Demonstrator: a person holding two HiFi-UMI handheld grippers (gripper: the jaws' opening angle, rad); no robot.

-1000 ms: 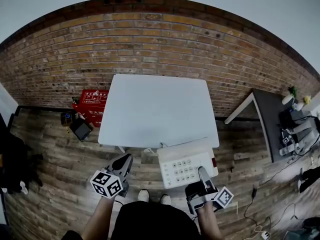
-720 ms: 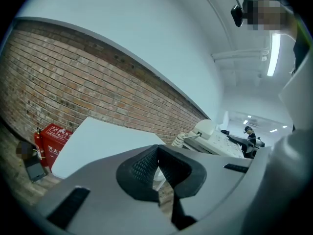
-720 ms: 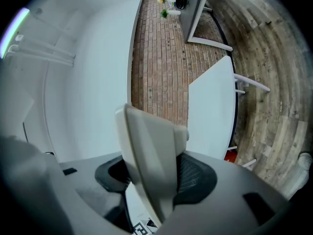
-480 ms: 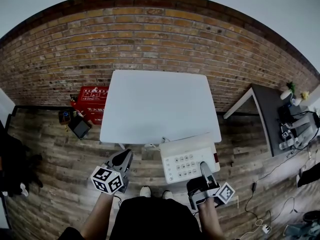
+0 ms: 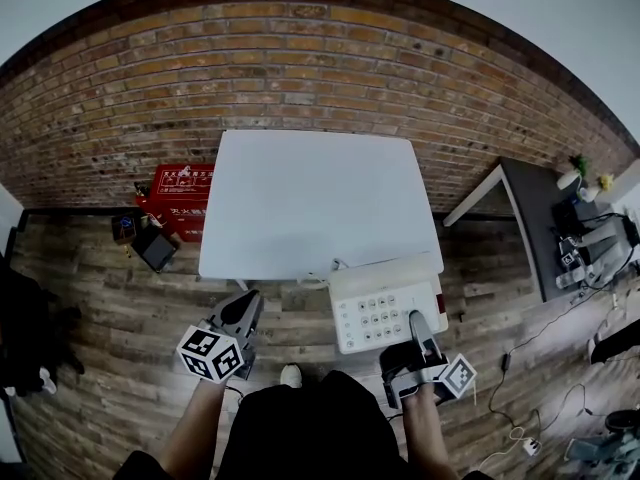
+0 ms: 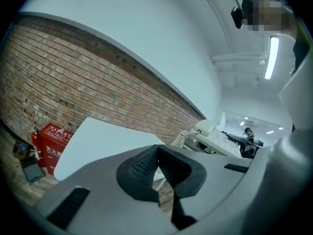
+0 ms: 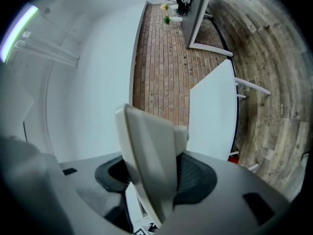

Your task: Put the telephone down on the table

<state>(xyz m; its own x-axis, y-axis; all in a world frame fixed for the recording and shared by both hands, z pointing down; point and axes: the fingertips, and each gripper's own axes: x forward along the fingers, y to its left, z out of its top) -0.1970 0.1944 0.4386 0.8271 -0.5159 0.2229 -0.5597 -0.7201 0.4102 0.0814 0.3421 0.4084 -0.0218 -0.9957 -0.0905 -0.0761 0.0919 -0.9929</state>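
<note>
head view looks down; all share the table (image 5: 300, 198).

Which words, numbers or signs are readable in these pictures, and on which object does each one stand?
"灭火": the first white characters on the red box; the rest is too blurred to read.
Telephone keys: the print is too small to read.
Marker cubes: black-and-white square patterns only, no words.
</note>
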